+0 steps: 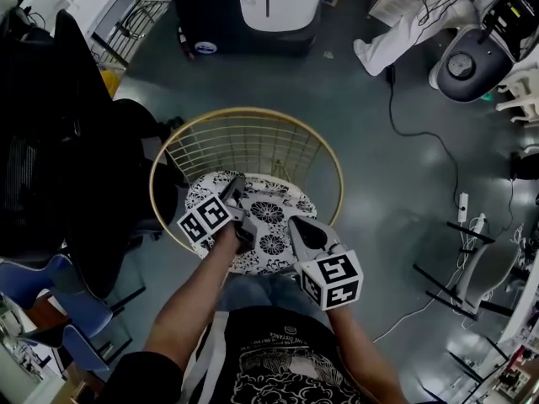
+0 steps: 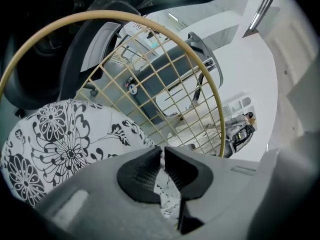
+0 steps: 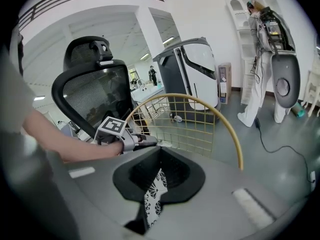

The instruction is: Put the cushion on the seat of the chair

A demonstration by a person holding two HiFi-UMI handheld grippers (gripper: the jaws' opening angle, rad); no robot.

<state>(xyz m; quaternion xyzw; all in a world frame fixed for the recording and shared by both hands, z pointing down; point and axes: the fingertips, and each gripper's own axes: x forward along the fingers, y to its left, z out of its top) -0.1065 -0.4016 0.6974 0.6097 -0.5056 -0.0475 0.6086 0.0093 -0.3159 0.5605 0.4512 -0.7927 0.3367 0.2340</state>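
Note:
A round white cushion (image 1: 269, 213) with black flower print lies on the seat of a gold wire chair (image 1: 253, 114). My left gripper (image 1: 237, 185) is over the cushion's left part and is shut on its fabric. In the left gripper view the jaws (image 2: 163, 156) pinch a fold of the cushion (image 2: 65, 144), with the chair's wire back (image 2: 165, 84) behind. My right gripper (image 1: 296, 225) is at the cushion's near right edge. In the right gripper view it (image 3: 159, 171) is shut on a strip of the printed cushion (image 3: 154, 194).
A black mesh office chair (image 1: 50, 158) stands close on the left, with a blue chair (image 1: 59, 301) nearer. A white and black machine (image 1: 269, 7) is beyond the wire chair. A person in white (image 1: 404, 32), a grey round robot base (image 1: 472, 66) and a floor cable with power strip (image 1: 463, 202) are to the right.

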